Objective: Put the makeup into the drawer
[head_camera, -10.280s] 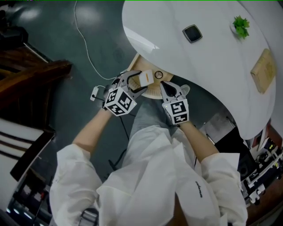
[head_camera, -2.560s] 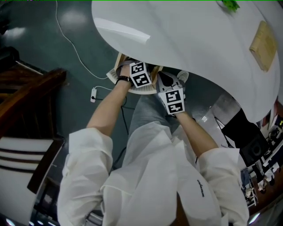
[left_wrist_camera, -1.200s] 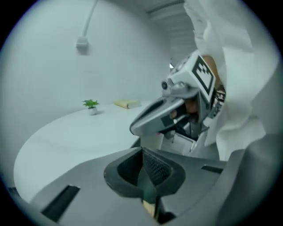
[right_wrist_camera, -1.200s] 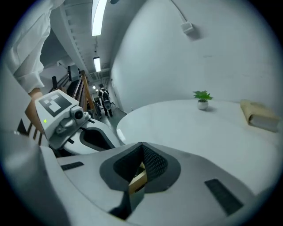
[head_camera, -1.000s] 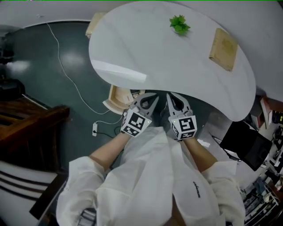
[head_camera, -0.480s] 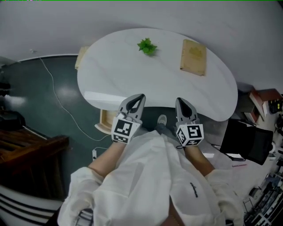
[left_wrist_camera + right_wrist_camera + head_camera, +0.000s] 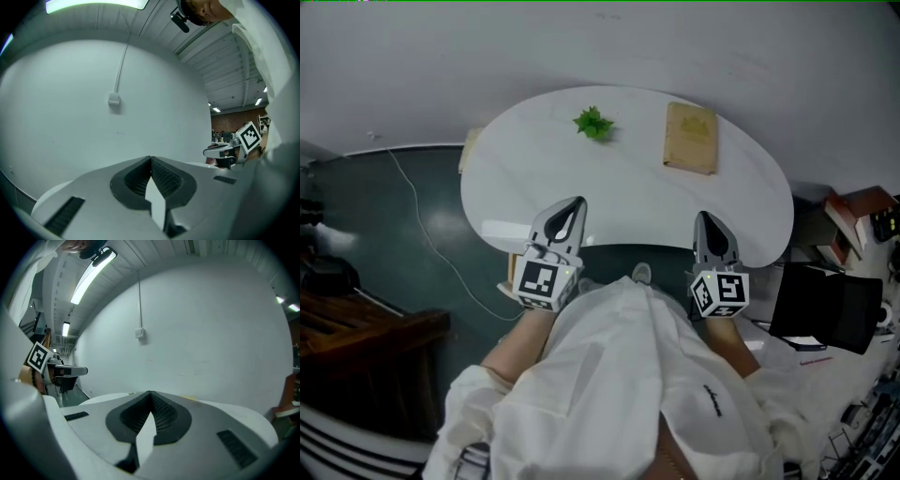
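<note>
Hovering at the near edge of the white table (image 7: 628,187), left gripper (image 7: 574,202) and right gripper (image 7: 707,217) have their jaws closed and empty; a corner of the drawer (image 7: 505,279) peeks out beside the left one, makeup unseen.

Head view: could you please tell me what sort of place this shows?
Probably a lab or workshop staged as a room: a white curved table bearing a small green plant, a dark glossy floor, and cluttered equipment at the right.
</note>
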A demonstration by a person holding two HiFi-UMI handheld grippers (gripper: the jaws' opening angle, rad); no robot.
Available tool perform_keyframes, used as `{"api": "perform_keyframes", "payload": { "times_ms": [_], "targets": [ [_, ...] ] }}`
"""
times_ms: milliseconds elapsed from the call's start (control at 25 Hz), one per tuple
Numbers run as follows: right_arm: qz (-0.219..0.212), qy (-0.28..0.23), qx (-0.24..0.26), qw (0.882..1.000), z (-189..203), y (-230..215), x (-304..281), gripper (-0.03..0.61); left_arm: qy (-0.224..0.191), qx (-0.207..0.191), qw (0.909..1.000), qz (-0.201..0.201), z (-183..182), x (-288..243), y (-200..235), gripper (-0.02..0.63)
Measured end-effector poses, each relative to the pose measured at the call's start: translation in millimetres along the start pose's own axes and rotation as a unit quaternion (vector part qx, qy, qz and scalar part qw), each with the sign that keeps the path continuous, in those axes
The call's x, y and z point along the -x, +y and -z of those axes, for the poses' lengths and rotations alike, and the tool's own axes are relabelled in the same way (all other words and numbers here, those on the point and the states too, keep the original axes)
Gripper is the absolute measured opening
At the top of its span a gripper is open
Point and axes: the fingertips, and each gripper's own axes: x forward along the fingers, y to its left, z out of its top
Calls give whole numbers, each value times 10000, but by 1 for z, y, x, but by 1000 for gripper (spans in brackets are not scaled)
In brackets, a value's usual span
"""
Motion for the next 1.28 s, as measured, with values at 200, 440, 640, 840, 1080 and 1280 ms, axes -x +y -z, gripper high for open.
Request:
{"api": "perform_keyframes", "payload": {
  "times_ms": [200,440,640,840,1080,1280],
  "targets": [
    [119,-123,-7,9999,-8,-20,2,17,-43,-29,9999,-152,-6,-6,4,25],
    [190,-133,-84,9997,-8,-29,2,17,-30,-22,9998,-214,-6,-9,5,25],
    [188,-144,-163,9996,-6,-30,4,17,-4,-29,9998,-195,-6,-12,3,25],
    [196,-110,-209,9995,-5,-30,3,17,16,-32,9999,-149,-6,-14,0,25],
    [226,-54,-278,9993,-4,-32,5,17,16,-32,9999,-135,-6,-15,-1,25],
    [215,-4,-273,9994,-2,-35,5,17,36,-10,9999,-144,-4,-17,-2,25]
  ]
}}
